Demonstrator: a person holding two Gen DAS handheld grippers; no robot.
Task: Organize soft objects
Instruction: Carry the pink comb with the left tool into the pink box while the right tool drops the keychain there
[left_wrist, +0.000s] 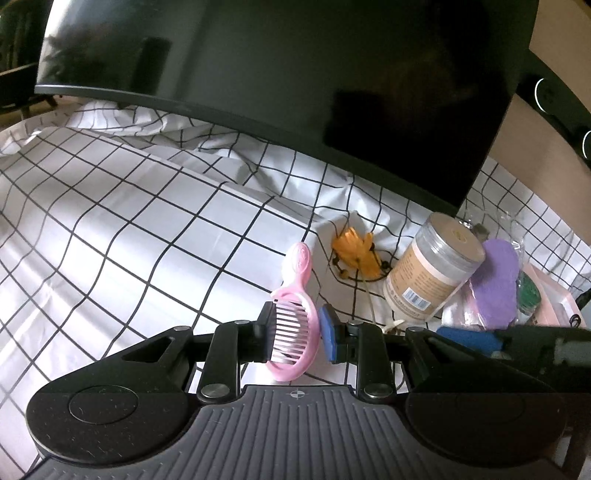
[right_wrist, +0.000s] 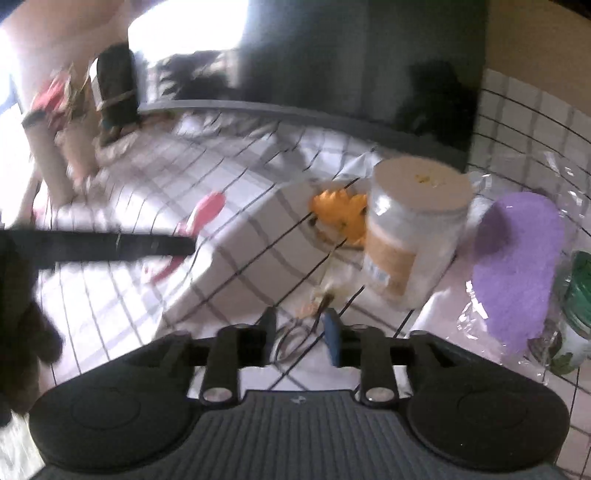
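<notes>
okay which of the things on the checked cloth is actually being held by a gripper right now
The pink comb. The left gripper is clamped on its toothed head, while the jar, purple pad and yellow flower lie free on the cloth.

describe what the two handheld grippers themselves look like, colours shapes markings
Both look alike: a grey ribbed plate with a small crosshair mark at its front edge, flanked by two round black discs. Black linkage bars with silver rivets run forward to two short fingers. On the left gripper and the right gripper, one finger is black and the other carries a blue pad.
</notes>
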